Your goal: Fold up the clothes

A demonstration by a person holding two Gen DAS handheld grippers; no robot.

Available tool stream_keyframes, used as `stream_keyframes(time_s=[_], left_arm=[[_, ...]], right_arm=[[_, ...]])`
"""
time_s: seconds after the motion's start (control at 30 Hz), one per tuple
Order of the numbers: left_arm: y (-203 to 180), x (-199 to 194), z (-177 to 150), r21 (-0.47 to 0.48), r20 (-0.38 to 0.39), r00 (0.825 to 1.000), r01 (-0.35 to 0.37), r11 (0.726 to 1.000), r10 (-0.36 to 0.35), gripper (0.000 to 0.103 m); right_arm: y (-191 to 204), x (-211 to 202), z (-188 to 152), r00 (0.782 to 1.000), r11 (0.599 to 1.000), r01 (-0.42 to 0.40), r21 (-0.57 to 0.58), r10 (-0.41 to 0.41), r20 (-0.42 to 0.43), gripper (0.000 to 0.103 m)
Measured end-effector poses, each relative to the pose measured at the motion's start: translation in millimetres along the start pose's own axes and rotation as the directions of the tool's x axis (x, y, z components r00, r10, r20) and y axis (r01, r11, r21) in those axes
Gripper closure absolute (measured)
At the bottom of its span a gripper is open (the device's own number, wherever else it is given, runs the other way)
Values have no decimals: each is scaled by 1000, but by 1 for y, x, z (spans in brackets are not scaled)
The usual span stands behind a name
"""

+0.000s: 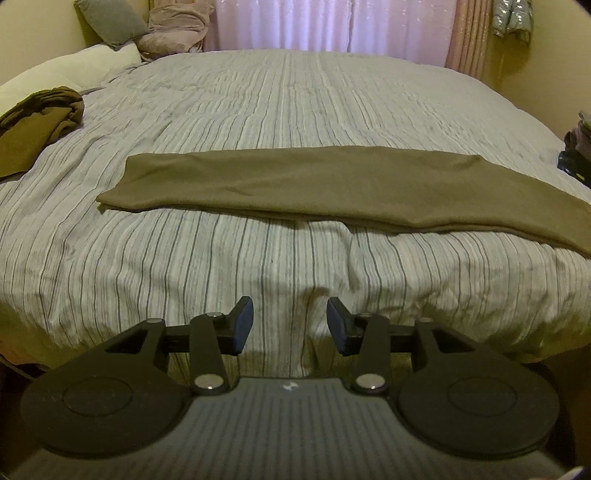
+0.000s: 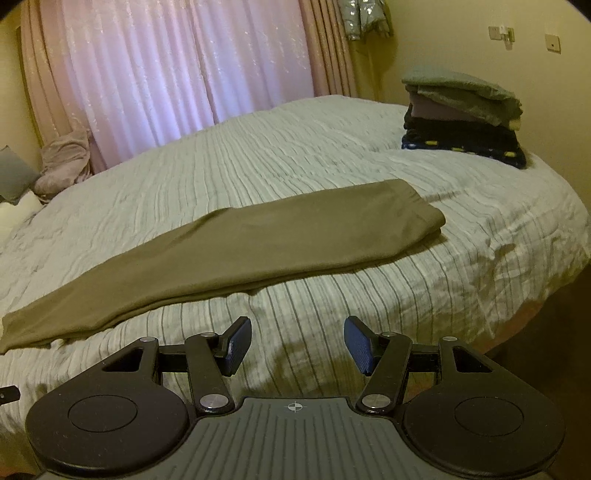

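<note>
An olive-brown garment (image 1: 314, 188) lies folded into a long narrow strip across the striped bedcover (image 1: 258, 280). In the right wrist view the same garment (image 2: 236, 254) runs from lower left to a squared end at the right. My left gripper (image 1: 290, 325) hovers over the bed's near edge, short of the strip, open with nothing between its fingers. My right gripper (image 2: 297, 345) is likewise back from the strip over the near edge, open and empty.
A crumpled olive-brown garment (image 1: 40, 122) lies at the bed's left side. A stack of folded clothes (image 2: 465, 118) sits at the bed's far right corner. Pillows (image 1: 110, 22) and a pink bundle (image 1: 173, 33) rest by the curtains (image 2: 177, 66).
</note>
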State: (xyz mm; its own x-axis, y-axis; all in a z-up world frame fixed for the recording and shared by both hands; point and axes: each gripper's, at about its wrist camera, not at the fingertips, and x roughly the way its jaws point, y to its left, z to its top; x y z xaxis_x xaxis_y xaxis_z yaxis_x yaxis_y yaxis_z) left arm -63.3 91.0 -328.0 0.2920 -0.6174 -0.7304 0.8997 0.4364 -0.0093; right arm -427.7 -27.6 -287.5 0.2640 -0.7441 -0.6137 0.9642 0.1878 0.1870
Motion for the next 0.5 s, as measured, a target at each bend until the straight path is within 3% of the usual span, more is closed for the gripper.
stream_keyframes(time_s=[0.5], left_arm=[[-3,-7,-7,8,7,999,42,999,-42,62]], right_arm=[[15,-11,-11,999,999,-27,-47,26,-20,43]])
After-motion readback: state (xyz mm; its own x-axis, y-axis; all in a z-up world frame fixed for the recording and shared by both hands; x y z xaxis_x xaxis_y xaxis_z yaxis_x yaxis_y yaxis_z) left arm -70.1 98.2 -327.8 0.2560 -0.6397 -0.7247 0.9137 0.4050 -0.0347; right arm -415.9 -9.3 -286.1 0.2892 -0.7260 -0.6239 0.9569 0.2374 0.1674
